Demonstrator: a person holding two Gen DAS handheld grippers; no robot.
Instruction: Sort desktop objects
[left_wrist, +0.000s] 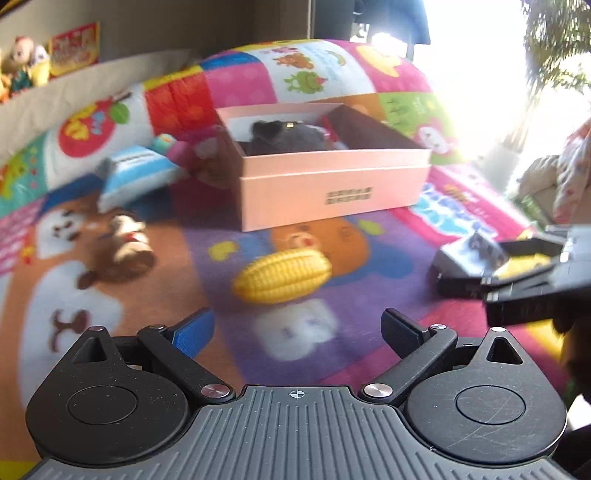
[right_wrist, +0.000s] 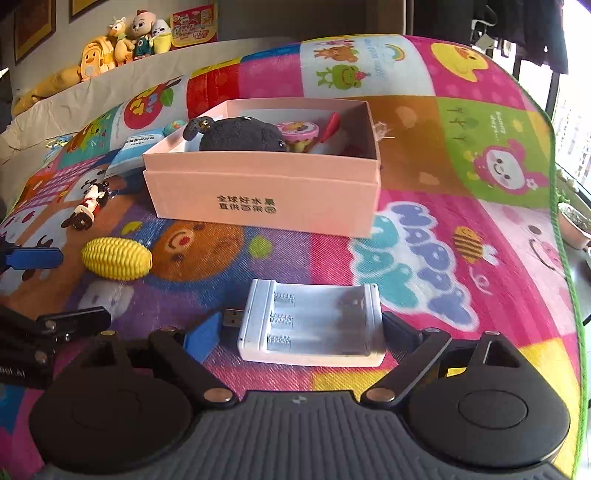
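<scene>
A pink box (left_wrist: 325, 184) (right_wrist: 266, 192) stands on the colourful play mat and holds a dark plush toy (right_wrist: 240, 134) and small toys. A yellow toy corn (left_wrist: 282, 275) (right_wrist: 116, 258) lies on the mat in front of the box. My left gripper (left_wrist: 295, 332) is open and empty, just short of the corn. A white battery charger (right_wrist: 310, 325) with a USB plug lies between the open fingers of my right gripper (right_wrist: 295, 334), which do not visibly press it. The right gripper and charger (left_wrist: 469, 254) also show at the right of the left wrist view.
A small figurine (right_wrist: 88, 208) (left_wrist: 125, 240) lies left of the box. A blue-white packet (left_wrist: 136, 173) (right_wrist: 138, 147) lies behind it. Plush toys (right_wrist: 122, 40) sit on the ledge at the back. The mat's green edge (right_wrist: 561, 236) runs down the right.
</scene>
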